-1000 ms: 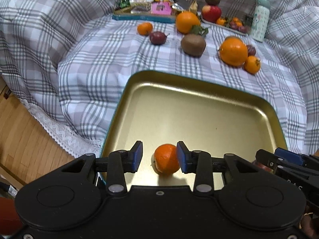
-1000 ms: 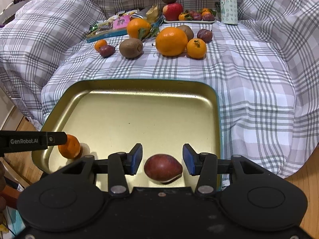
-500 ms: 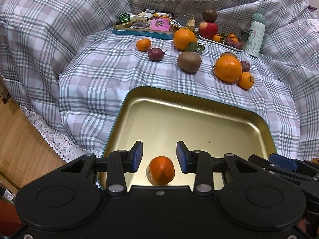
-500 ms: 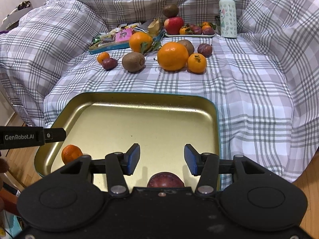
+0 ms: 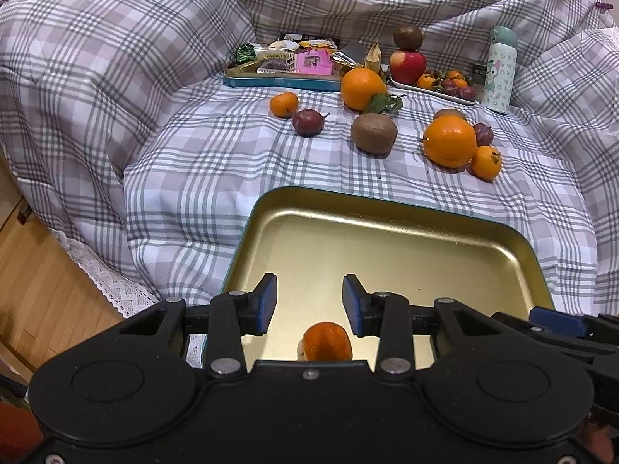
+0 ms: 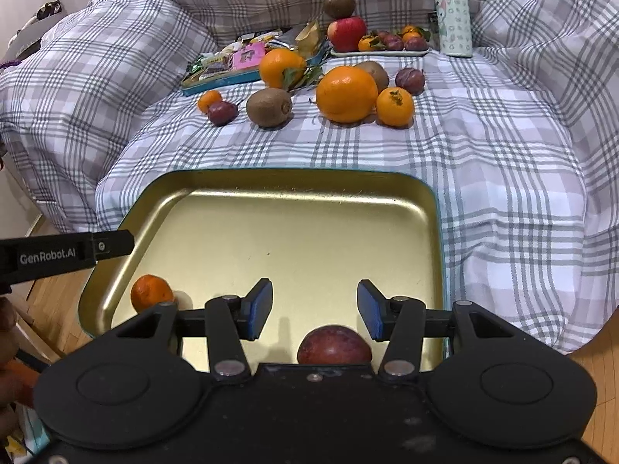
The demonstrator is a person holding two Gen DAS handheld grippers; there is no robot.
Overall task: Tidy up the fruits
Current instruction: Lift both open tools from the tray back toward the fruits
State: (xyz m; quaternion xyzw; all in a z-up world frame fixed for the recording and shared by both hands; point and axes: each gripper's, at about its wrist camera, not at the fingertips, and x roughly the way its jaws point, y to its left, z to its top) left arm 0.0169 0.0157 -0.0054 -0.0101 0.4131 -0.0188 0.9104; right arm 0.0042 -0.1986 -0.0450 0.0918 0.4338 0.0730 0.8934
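A gold tray [image 5: 387,216] [image 6: 290,179] lies on the checked cloth just below both grippers. A small mandarin [image 5: 327,342] [image 6: 151,293] rests in its near left corner, under and behind my left gripper [image 5: 309,301]. That gripper's blue pads stand apart with nothing between them. A dark red plum [image 6: 334,346] lies on the tray floor at the near edge, below my right gripper [image 6: 314,309], which is open and apart from it. The left gripper's black finger [image 6: 65,253] reaches in from the left of the right wrist view.
Farther back on the cloth lie two big oranges [image 5: 448,141] [image 5: 361,83], a kiwi [image 5: 373,133], a plum [image 5: 307,121] and small mandarins. Behind them are a snack tin [image 5: 282,73], a plate with an apple [image 5: 408,65] and a bottle [image 5: 499,69]. Wooden floor lies left.
Both grippers drew back and up from the tray, so the mandarin and plum slid toward the bottom of their views. The right jaws widened off the plum.
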